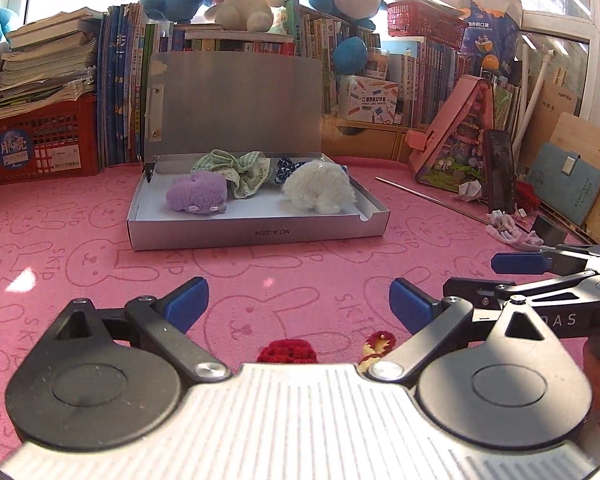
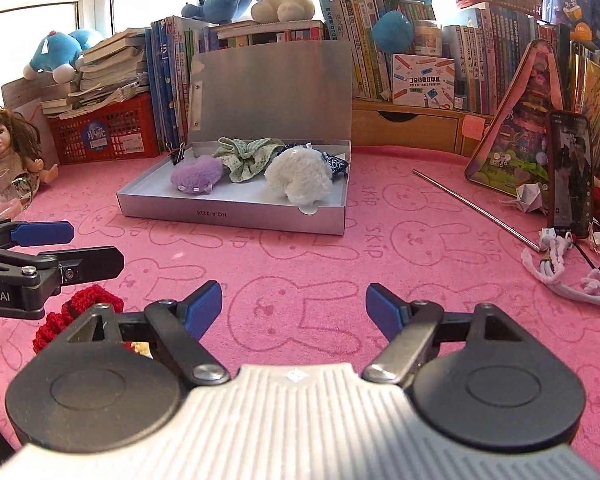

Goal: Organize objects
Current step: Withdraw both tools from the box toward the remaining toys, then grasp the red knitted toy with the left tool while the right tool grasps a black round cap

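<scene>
We are looking across a pink bench (image 1: 80, 208) printed with rabbits. In the middle of both frames a silver box (image 1: 256, 236) is sitting with its lid standing open against the books. Inside it we are seeing a purple fluffy scrunchie (image 1: 198, 196) at the left, a green checked scrunchie (image 1: 240, 170) behind it, a white fluffy scrunchie (image 1: 318, 192) at the right, and a dark blue patterned piece (image 1: 286, 168) peeking out at the back.

The left tool (image 1: 298, 306) is hovering low in its frame with its blue pads spread wide and nothing between them. The right tool (image 2: 294, 308) is likewise standing open and empty over bare cloth; it is also showing at the right edge of the left view.

A red crocheted scrunchie (image 2: 80, 312) is lying on the bench at the lower left of the right view, beneath the left tool. Something yellowish (image 1: 376, 348) lies beside it, perhaps another crocheted piece, though most of it is hidden.
</scene>
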{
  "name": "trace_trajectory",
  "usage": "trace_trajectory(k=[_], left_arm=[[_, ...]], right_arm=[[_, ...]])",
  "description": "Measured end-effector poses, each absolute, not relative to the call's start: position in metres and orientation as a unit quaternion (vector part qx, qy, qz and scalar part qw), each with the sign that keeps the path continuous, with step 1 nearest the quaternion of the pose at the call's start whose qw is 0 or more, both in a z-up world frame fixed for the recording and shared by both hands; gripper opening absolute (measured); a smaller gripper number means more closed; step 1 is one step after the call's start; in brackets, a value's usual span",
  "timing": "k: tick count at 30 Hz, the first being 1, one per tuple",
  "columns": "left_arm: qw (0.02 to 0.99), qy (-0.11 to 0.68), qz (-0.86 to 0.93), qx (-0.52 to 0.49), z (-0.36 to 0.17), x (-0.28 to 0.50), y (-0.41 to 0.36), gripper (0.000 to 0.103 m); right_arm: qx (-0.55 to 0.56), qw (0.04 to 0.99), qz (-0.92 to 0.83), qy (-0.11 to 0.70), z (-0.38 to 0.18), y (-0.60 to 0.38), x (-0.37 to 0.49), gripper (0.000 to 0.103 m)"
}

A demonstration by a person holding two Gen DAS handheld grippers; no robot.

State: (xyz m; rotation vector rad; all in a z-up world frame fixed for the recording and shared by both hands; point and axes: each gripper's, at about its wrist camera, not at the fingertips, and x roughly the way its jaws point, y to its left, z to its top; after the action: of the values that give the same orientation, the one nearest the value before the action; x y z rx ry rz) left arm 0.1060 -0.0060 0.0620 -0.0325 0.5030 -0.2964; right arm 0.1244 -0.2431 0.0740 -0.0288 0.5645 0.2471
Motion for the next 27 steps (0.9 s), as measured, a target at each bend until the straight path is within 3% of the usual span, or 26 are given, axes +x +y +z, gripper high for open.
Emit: trace_trajectory(k=[27], left_arm=[[0.958,0.262,-0.109,-0.028,0.036,0.076,0.007,0.098]], right_arm=[[-0.043,0.963,0.087,0.252,0.053,-0.24,0.062,0.087]])
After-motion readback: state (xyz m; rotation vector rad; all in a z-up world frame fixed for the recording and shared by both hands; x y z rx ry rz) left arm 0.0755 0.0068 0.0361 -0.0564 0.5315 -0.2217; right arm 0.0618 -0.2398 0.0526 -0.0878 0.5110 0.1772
